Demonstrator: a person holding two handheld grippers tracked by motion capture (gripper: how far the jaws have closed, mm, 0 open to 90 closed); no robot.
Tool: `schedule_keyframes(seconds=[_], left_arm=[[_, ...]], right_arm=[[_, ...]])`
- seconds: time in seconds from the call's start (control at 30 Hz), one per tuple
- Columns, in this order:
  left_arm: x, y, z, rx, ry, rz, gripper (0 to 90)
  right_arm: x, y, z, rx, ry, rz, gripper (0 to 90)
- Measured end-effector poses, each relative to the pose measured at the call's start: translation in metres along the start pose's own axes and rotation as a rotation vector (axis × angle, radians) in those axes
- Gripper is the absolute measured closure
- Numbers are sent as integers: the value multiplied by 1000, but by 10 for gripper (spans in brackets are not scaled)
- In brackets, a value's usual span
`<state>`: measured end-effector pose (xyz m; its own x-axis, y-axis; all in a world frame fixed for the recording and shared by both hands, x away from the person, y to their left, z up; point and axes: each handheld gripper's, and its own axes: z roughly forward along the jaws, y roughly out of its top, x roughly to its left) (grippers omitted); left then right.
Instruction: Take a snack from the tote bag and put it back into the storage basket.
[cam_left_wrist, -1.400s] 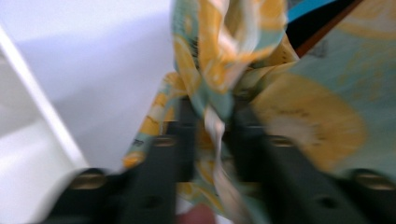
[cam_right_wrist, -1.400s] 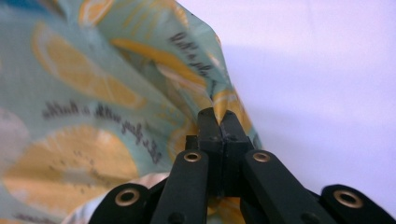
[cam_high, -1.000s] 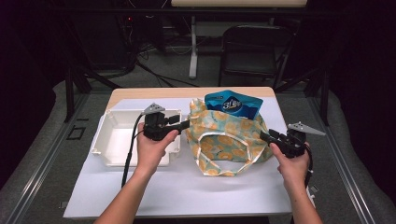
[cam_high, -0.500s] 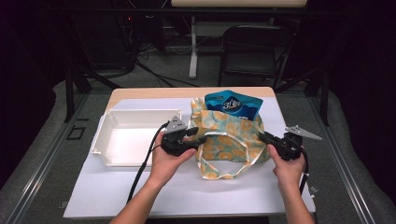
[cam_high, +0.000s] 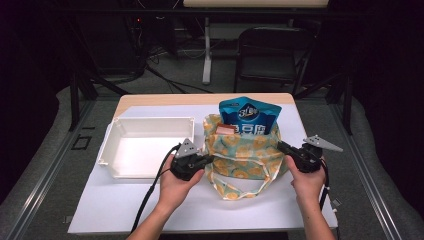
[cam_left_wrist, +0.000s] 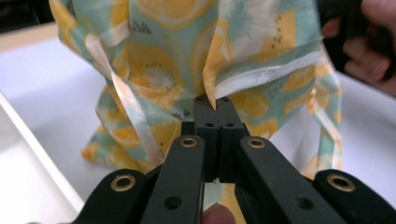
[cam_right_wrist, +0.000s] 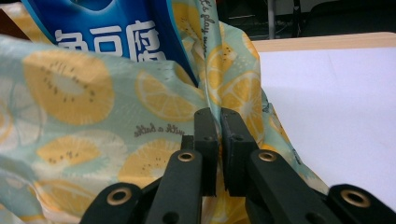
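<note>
at the fruit-print bag (cam_high: 245, 155), left tool (cam_high: 209, 159) moved in; both tools, right (cam_high: 281, 146) too, just clenched its cloth

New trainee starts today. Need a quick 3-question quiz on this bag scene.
1. True or false: both grippers are shut on the fruit-print bag.
2. What sticks out of the bag's top? A) blue snack pouch B) water bottle C) towel
3. Which gripper is closer to the white bin?

Key:
1. True. The left gripper pinches the bag's cloth at one side, the right gripper at the other; both sets of jaws have just been closing on the fabric.
2. A, the blue snack pouch.
3. The left gripper.
</note>
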<state>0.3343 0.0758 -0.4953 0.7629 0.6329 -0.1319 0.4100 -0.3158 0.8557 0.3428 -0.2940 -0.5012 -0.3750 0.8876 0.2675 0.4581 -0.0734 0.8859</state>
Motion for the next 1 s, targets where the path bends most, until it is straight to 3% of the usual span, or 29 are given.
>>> schedule_keyframes(seconds=[0.07, 0.17, 0.23, 0.3, 0.4, 0.47, 0.53, 0.57, 0.6, 0.63, 0.7, 0.73, 0.77, 0.8, 0.83, 0.87, 0.9, 0.93, 0.97, 1.0], left_arm=[[-1, -8, 6, 24, 8, -13, 900], [-2, -19, 21, 122, 36, 2, 900], [0, -28, 33, 171, 55, -26, 900], [2, -36, 40, 209, 64, -47, 900], [1, -45, 50, 267, 70, -48, 900], [1, -47, 51, 256, 80, -34, 900], [1, -48, 49, 251, 73, -47, 899], [1, -48, 49, 251, 73, -47, 872], [1, -48, 47, 245, 62, -53, 872], [1, -47, 44, 220, 46, -57, 782], [-2, -43, 29, 147, 19, -47, 716], [-1, -39, 20, 117, -17, -48, 674], [0, -37, 15, 99, -27, -51, 653], [0, -34, 8, 63, -30, -56, 636], [0, -34, 8, 63, -30, -56, 611], [1, -28, -6, 5, -28, -61, 590], [1, -28, -6, 5, -28, -61, 570], [2, -23, -16, -42, -15, -66, 552], [2, -23, -16, -42, -15, -66, 538], [2, -19, -20, -72, -4, -62, 538]], right_arm=[[0, -1, 0, 5, 0, -7, 865], [1, -2, 2, 8, -6, -10, 865], [0, -5, 4, 28, -12, -19, 865], [-3, -8, 7, 53, -27, -22, 866], [-10, -16, 12, 142, -74, -6, 875], [-17, -25, 14, 193, -103, 21, 889], [-22, -33, 20, 249, -126, 27, 891], [-22, -33, 20, 249, -126, 27, 891], [-25, -38, 20, 312, -134, 10, 889], [-25, -40, 18, 301, -117, 14, 851], [-22, -37, 12, 257, -100, 8, 764], [-18, -36, 9, 198, -85, 22, 714], [-16, -30, -1, 194, -83, -15, 663], [-14, -27, -6, 170, -79, -18, 638], [-14, -27, -6, 170, -79, -18, 638], [-8, -20, -19, 85, -64, -29, 588], [-8, -20, -19, 85, -64, -29, 588], [-2, -15, -29, 32, -61, -49, 553], [1, -13, -31, 4, -50, -43, 534], [1, -13, -31, 4, -50, -43, 534]])
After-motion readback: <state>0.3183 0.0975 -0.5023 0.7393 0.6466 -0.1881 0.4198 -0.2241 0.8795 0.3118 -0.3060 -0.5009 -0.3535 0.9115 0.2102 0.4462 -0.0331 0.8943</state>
